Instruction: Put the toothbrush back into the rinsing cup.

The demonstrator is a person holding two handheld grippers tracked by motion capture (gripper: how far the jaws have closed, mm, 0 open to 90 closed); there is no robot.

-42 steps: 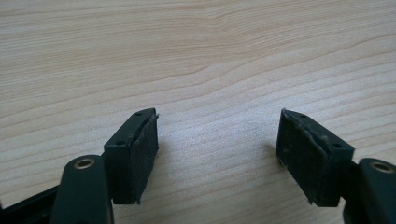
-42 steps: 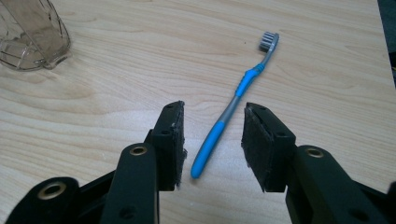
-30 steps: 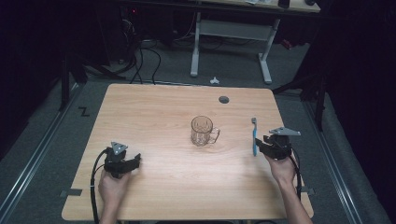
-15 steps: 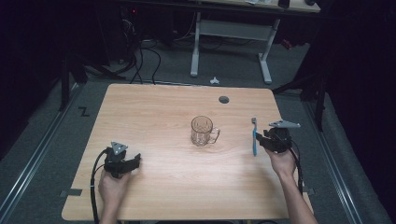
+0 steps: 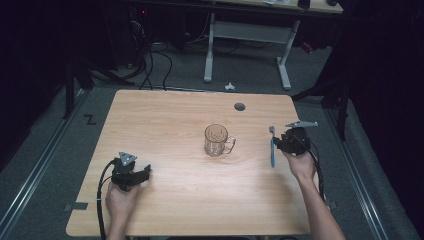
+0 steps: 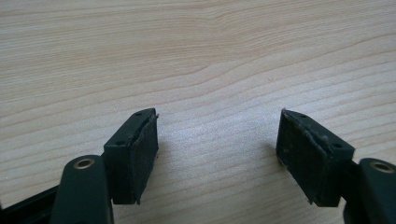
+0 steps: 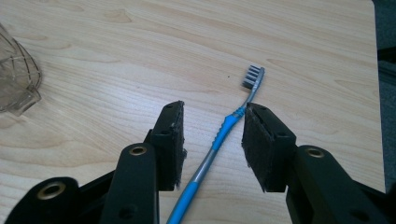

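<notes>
I hold my right gripper (image 7: 212,135) low over the right side of the wooden table (image 5: 175,115), its jaws spread apart with the blue toothbrush (image 7: 219,140) lying between them. In the right gripper view, the toothbrush lies flat on the wood and runs at a slant through the gap: its blue handle passes near the bottom edge between the jaws, a grey stretch sits in the middle of it, and the neck rises past the tip of the jaw on that view's right, just beside or touching it; I cannot tell which. The bristled head lies beyond the jaw tips, bristles dark grey. The other jaw stands clear of the handle, with bare wood between them.

In the high view, my right gripper (image 5: 280,143) sits just to the right of the toothbrush (image 5: 272,147), which lies roughly lengthwise, its head pointing to the far edge. A clear glass mug (image 5: 217,141) stands upright near the middle of the table, handle turned toward the toothbrush, well apart from it. Its edge shows at the left of the right gripper view.

My left gripper (image 5: 142,172) rests near the front left of the table, its jaws wide open over bare wood, holding nothing (image 6: 217,149).
</notes>
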